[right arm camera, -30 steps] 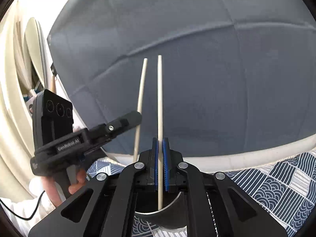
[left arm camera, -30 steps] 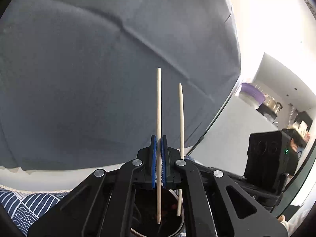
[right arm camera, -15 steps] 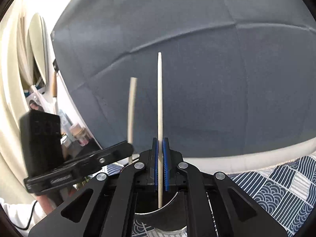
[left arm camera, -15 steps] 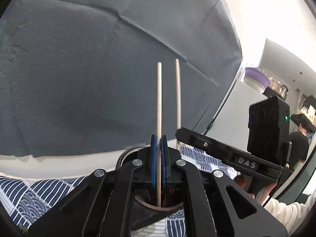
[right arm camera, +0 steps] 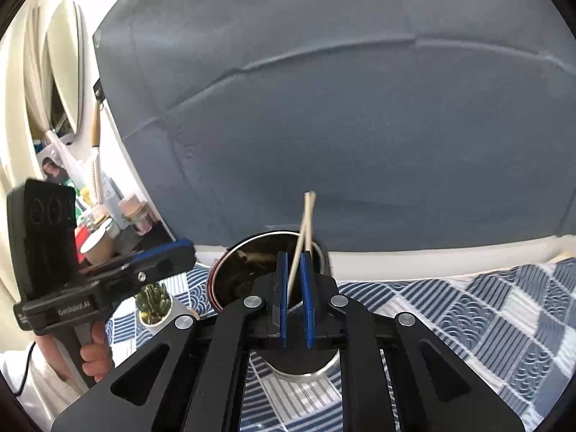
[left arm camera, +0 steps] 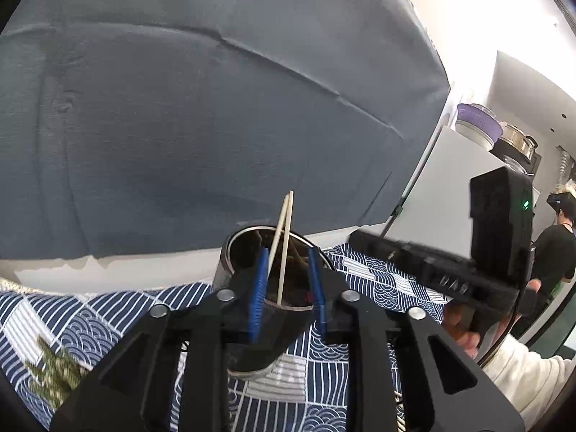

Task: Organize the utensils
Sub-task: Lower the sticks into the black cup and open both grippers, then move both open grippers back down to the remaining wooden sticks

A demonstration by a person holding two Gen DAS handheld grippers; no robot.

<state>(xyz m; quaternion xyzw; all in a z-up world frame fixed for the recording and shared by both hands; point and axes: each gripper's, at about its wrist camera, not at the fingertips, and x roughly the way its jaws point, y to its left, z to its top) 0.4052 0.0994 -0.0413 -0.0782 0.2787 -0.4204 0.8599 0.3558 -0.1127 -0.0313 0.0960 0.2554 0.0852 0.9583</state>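
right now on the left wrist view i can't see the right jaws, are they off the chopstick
Observer: Yes. The right gripper has just been opening its jaws. One chopstick runs between them with a gap on either side, so nothing is pressing it.
Operator: green blur low left in my view, what is it
Observer: Most likely the small potted cactus. The right wrist view shows it sharply, standing on the patterned cloth just left of the metal cup. I cannot tell whether the two touch.
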